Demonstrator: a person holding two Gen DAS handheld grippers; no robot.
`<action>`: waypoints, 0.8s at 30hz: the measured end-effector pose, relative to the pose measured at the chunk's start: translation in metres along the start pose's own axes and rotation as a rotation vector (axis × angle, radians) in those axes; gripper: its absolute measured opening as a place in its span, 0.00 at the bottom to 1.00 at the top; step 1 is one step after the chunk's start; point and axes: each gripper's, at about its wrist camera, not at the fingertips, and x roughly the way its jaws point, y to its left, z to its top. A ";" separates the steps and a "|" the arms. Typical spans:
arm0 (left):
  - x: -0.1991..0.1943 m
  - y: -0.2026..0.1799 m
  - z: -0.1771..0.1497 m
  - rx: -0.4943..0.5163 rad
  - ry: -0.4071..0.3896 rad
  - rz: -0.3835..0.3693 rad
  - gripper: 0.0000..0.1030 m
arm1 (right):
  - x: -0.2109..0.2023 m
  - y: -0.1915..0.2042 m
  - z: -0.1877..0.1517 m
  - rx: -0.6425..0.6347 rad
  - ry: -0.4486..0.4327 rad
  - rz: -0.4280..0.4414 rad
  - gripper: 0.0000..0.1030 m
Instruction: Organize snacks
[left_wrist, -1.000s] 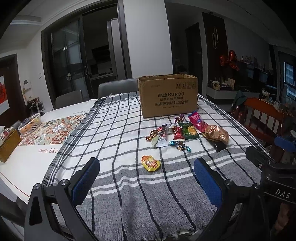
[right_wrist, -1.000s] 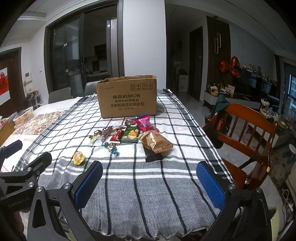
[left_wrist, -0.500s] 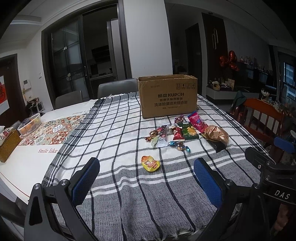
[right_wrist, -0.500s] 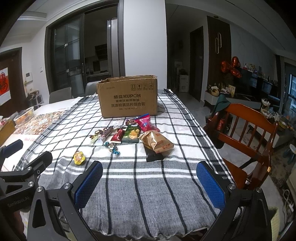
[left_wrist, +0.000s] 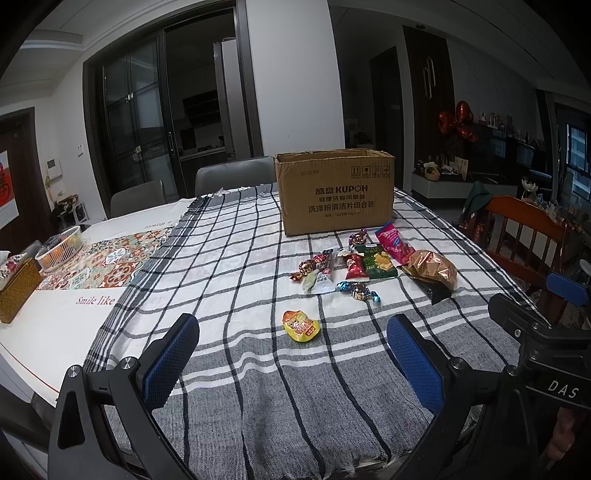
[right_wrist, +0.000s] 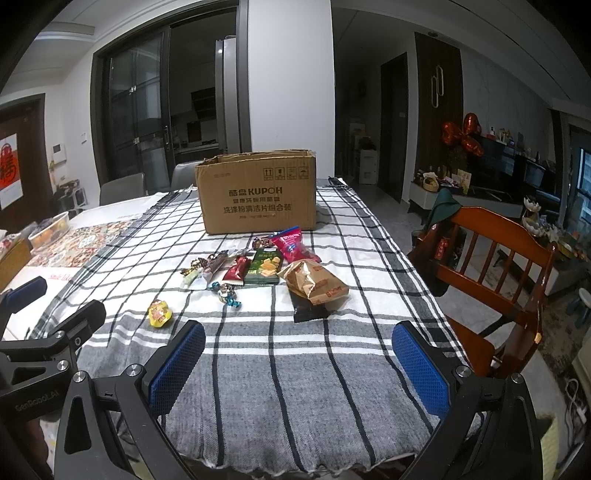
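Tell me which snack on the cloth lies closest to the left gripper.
The yellow packet. It lies alone on the checked cloth, apart from the cluster of other snacks near the cardboard box, nearest the open left gripper.

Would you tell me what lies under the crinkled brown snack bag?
A flat black packet pokes out from beneath the brown snack bag, on the checked cloth. Its covered part cannot be seen.

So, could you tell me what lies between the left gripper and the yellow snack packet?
Only bare checked cloth: in the left wrist view nothing sits between the open left gripper and the yellow snack packet.
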 end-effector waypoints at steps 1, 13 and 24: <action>0.000 0.000 0.000 0.001 0.001 0.000 1.00 | 0.000 0.000 0.000 0.000 0.000 0.001 0.99; -0.001 0.000 0.000 -0.001 0.002 -0.003 1.00 | 0.000 0.000 0.000 -0.001 0.001 0.001 0.99; 0.004 0.001 -0.002 -0.002 0.016 -0.007 1.00 | 0.004 0.006 -0.004 -0.016 0.008 0.013 0.99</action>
